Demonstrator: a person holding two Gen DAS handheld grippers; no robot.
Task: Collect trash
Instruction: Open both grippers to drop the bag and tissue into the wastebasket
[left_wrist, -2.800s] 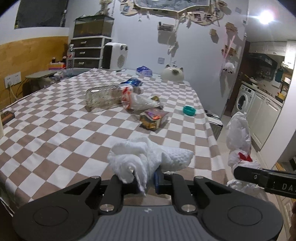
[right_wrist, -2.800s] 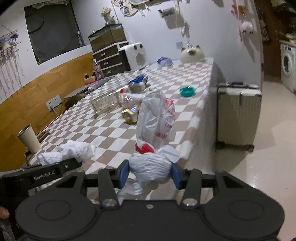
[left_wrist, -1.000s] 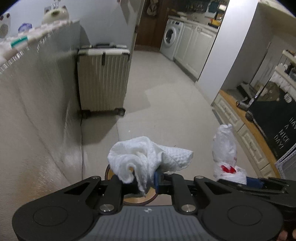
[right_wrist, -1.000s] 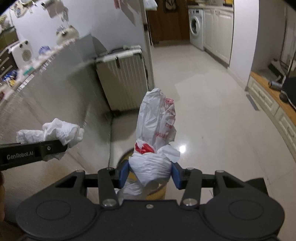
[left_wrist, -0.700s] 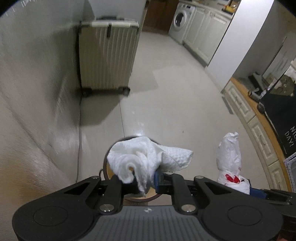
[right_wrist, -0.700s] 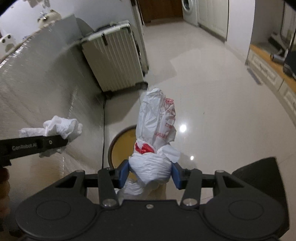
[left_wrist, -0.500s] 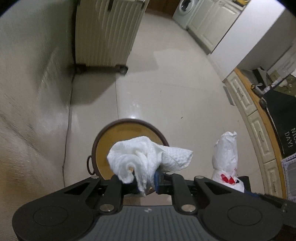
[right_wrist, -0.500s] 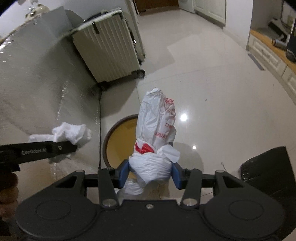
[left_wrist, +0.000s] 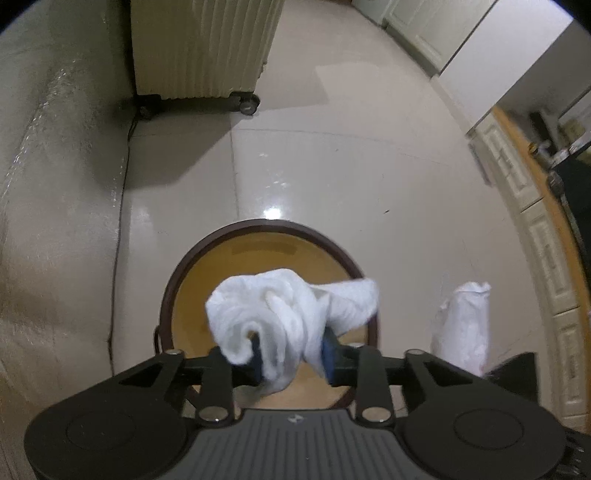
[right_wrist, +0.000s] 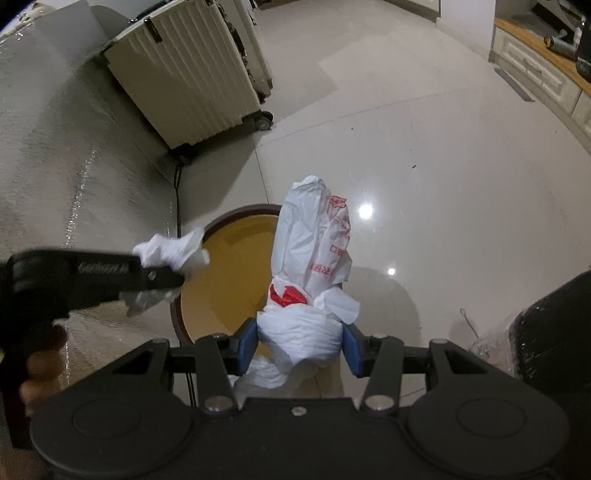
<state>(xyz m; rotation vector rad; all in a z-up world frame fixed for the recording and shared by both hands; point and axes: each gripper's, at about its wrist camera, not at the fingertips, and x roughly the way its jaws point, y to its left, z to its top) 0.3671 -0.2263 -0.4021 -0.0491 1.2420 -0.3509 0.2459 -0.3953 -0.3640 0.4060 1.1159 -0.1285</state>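
A round bin (left_wrist: 258, 223) with a brown rim and a yellow inside stands on the floor right under both grippers; in the right wrist view the bin (right_wrist: 236, 218) lies just past my fingers. My left gripper (left_wrist: 291, 356) points down over it and its jaws are opening, with a crumpled white paper towel (left_wrist: 288, 310) sitting loose between the pads. From the right wrist view the paper towel (right_wrist: 170, 253) hangs over the bin's left rim. My right gripper (right_wrist: 299, 341) is shut on a knotted white plastic bag (right_wrist: 314, 254) with red print, held above the bin's right side.
A cream ribbed suitcase (left_wrist: 199, 48) on wheels stands on the floor beyond the bin. The hanging tablecloth (left_wrist: 55, 184) fills the left side, with a dark cord (right_wrist: 177, 192) running down beside it. White cabinets (left_wrist: 546, 240) line the right, and a black object (right_wrist: 554, 325) sits at the near right.
Both grippers swung from the table down over the bin, which grew larger in view. The left jaws have spread a little around the paper towel. The right grip on the bag is unchanged.
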